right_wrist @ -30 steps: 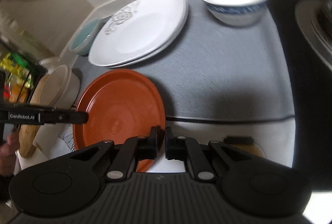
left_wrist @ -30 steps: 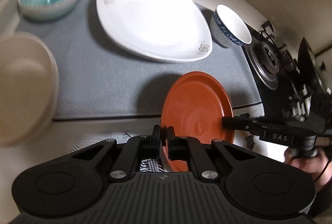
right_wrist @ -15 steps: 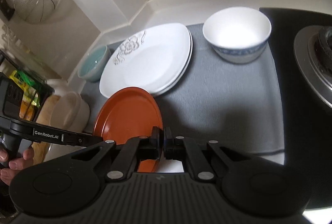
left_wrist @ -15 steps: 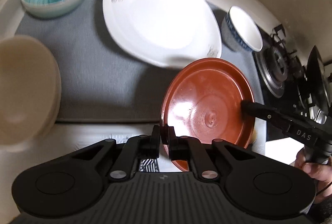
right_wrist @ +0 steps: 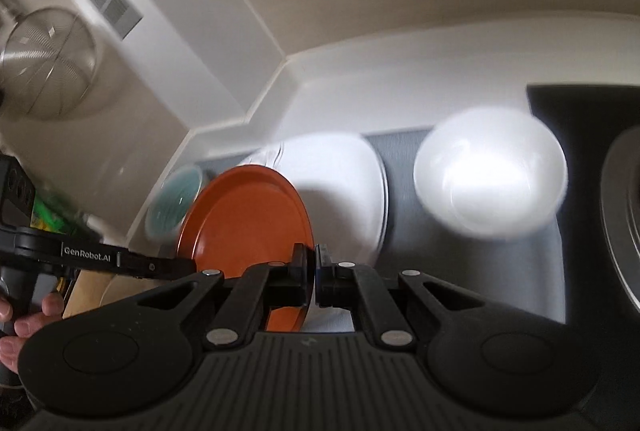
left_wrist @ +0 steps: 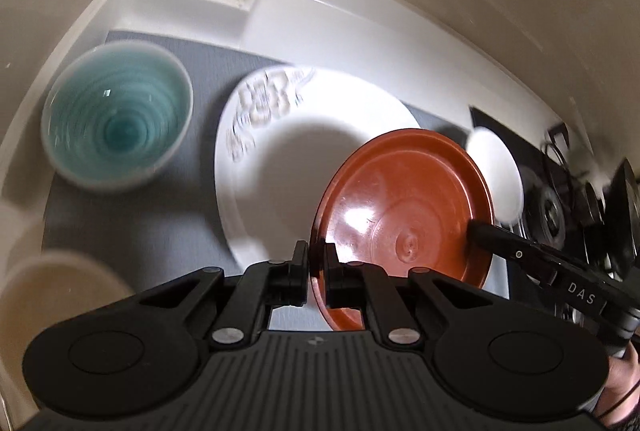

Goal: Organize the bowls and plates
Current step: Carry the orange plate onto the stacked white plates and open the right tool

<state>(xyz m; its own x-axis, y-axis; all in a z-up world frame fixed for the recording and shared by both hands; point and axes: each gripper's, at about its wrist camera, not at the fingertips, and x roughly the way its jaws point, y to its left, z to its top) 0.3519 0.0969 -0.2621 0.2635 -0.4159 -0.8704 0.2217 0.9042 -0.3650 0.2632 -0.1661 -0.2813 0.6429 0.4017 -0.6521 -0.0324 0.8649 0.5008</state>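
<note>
Currently both grippers clamp the red plate (left_wrist: 404,207) by opposite rims: left gripper (left_wrist: 316,263) fingers narrow on the near edge, right gripper (right_wrist: 314,271) likewise. Plate held tilted above the white plate (left_wrist: 280,167); teal bowl (left_wrist: 116,123) beside it on the grey mat (left_wrist: 168,227).

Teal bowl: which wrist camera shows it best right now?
Left wrist: the teal bowl sits whole on the grey mat, inside ringed, slightly blurred. Right wrist catches only a blurred sliver behind the red plate.

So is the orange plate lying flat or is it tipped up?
Tipped up. The orange plate is held off the grey mat, each side gripped by the left gripper and right gripper.
</note>
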